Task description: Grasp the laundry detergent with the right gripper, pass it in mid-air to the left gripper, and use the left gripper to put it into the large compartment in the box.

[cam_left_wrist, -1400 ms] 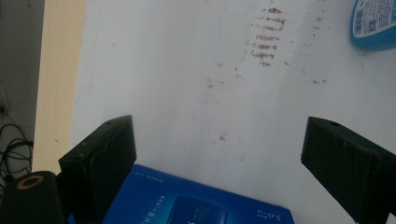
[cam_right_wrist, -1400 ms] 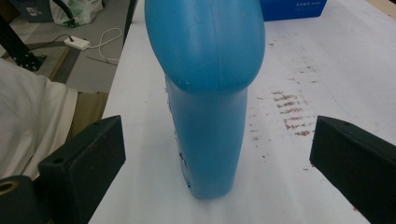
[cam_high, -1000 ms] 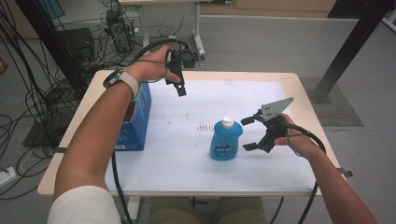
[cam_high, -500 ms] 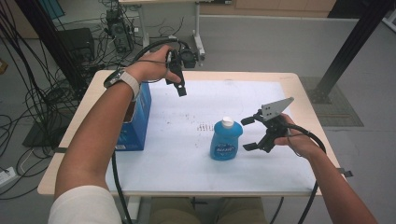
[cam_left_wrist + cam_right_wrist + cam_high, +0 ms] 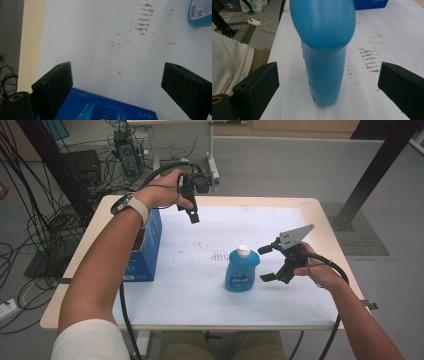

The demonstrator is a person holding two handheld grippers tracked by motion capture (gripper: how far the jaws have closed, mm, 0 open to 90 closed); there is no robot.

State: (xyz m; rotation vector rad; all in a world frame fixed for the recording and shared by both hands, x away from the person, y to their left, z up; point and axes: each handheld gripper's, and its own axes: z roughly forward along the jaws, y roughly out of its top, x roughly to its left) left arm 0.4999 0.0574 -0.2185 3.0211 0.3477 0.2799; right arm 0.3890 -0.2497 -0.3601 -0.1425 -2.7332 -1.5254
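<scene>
While right gripper [image 5: 268, 262] sits level beside blue bottle [image 5: 242, 270], jaws wide, untouched, bottle upright mid-table; step: pre-grasp; next: advance, straddle narrow body, close; left gripper [image 5: 192, 216] wide, empty, above blue box [image 5: 148, 245].

A blue bottle [image 5: 242, 271] with a white cap stands upright on the white table sheet [image 5: 190, 285].

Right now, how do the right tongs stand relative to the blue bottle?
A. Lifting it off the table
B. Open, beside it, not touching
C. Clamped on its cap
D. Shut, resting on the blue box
B: the right tongs stand open beside the blue bottle, which is upright on the table; the right gripper view shows gaps on both sides.
</scene>
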